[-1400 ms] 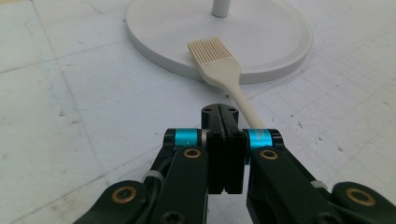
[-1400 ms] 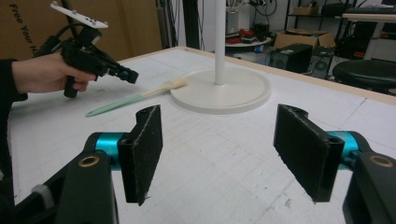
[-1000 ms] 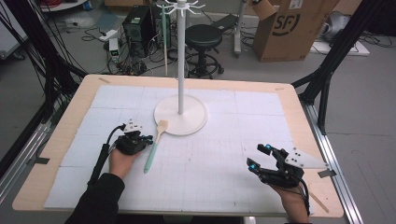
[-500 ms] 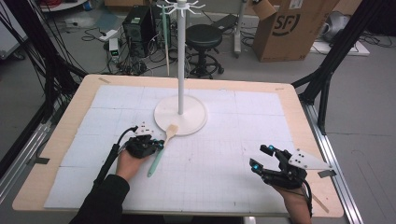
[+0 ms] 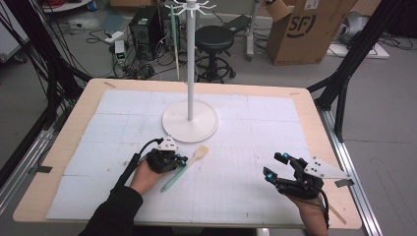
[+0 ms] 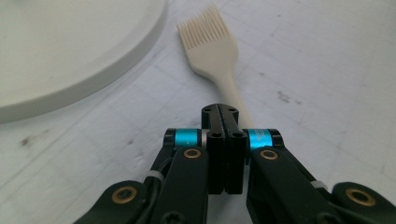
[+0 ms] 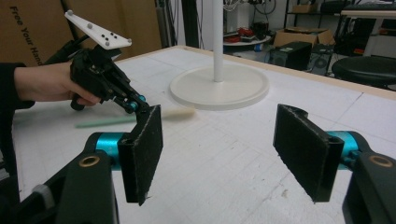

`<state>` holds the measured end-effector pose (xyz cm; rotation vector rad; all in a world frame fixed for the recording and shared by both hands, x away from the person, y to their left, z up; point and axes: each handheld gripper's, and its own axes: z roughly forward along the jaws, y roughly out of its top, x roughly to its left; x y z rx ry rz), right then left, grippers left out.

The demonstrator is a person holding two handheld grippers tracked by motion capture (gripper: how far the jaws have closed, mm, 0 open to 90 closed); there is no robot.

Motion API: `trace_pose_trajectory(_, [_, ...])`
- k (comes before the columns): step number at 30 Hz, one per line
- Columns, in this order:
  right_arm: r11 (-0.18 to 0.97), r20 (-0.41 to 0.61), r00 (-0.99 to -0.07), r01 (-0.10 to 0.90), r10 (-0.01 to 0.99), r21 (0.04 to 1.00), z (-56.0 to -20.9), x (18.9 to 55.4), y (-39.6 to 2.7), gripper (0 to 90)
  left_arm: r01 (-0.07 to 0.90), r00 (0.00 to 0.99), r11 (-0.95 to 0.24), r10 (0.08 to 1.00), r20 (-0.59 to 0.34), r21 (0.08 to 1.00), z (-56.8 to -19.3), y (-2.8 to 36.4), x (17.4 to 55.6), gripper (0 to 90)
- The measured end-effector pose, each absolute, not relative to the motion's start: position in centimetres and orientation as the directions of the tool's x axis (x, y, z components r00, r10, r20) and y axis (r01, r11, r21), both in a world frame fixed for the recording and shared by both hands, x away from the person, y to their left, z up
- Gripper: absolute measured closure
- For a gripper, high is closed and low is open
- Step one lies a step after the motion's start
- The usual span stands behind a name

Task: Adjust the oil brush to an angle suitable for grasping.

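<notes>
From the high view, your left gripper (image 5: 178, 161) sits at about seven o'clock from the white round-based stand with its tall pole (image 5: 190, 120), low over the white gridded surface (image 5: 246, 147). Its jaws are pressed together on the pale green handle of the silicone basting brush with cream bristles (image 5: 182, 168), which lies slantwise, bristles toward the stand. Your right gripper (image 5: 278, 167) waits well apart at five o'clock, probably held clear until needed.

In the left gripper view, your jaws meet flat over the brush handle (image 6: 229, 88); the bristle head points to twelve o'clock, just beside the stand's base rim (image 6: 116, 56). Gripping mid-handle likely keeps the brush balanced for lifting.

In the right gripper view, your right gripper (image 7: 219, 154) has its padded jaws spread wide, holding nothing, facing the left gripper (image 7: 135, 102).
</notes>
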<state>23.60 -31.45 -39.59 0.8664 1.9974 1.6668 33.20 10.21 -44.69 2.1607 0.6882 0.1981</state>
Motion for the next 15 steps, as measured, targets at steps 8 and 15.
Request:
trace_pose_trajectory(8, [0.094, 0.084, -0.724, 0.202, 0.684, 0.975, -39.6, 23.3, -31.9, 32.4, 0.389, 0.804, -0.464, 0.592, -0.048, 0.796, -44.1, 10.3, 33.5, 89.6])
trace_pose_trajectory(15, [0.093, 0.086, -0.719, 0.206, 0.689, 0.974, -39.7, 23.1, -32.4, 32.4, 0.413, 0.782, -0.469, 0.622, -0.04, 0.781, -44.8, 10.5, 34.2, 89.6])
